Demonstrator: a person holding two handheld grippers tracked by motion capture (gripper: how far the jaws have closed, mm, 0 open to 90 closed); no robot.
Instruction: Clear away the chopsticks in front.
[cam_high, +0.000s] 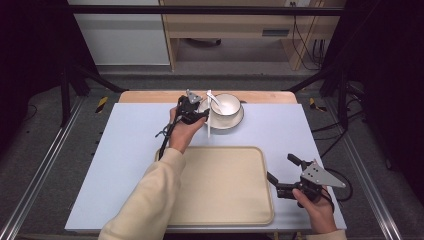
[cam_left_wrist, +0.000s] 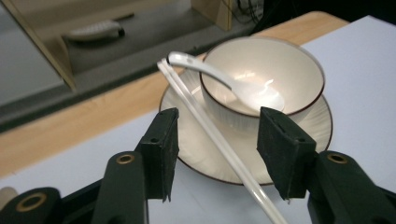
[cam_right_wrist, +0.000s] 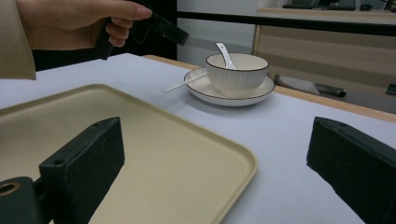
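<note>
Two white slender chopsticks (cam_left_wrist: 219, 140) lean on the white round saucer (cam_left_wrist: 322, 128), running between the left claw's (cam_left_wrist: 217, 149) wide-spread jaws. The right claw (cam_high: 282, 175), also wide, hovers beside the beige rectangular tray (cam_high: 225, 200), well apart from the saucer.

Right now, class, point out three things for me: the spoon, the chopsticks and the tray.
spoon (cam_left_wrist: 254, 95), left gripper view, on its scoop inside the bowl.
chopsticks (cam_left_wrist: 219, 140), left gripper view, mid-length where they cross the saucer.
tray (cam_high: 225, 185), high view, on its bare beige floor.

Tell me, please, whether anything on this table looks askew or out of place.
The white chopsticks lie slantwise across the plate rim, one end overhanging the table beside the bowl. Nothing looks spilled or damaged.
</note>
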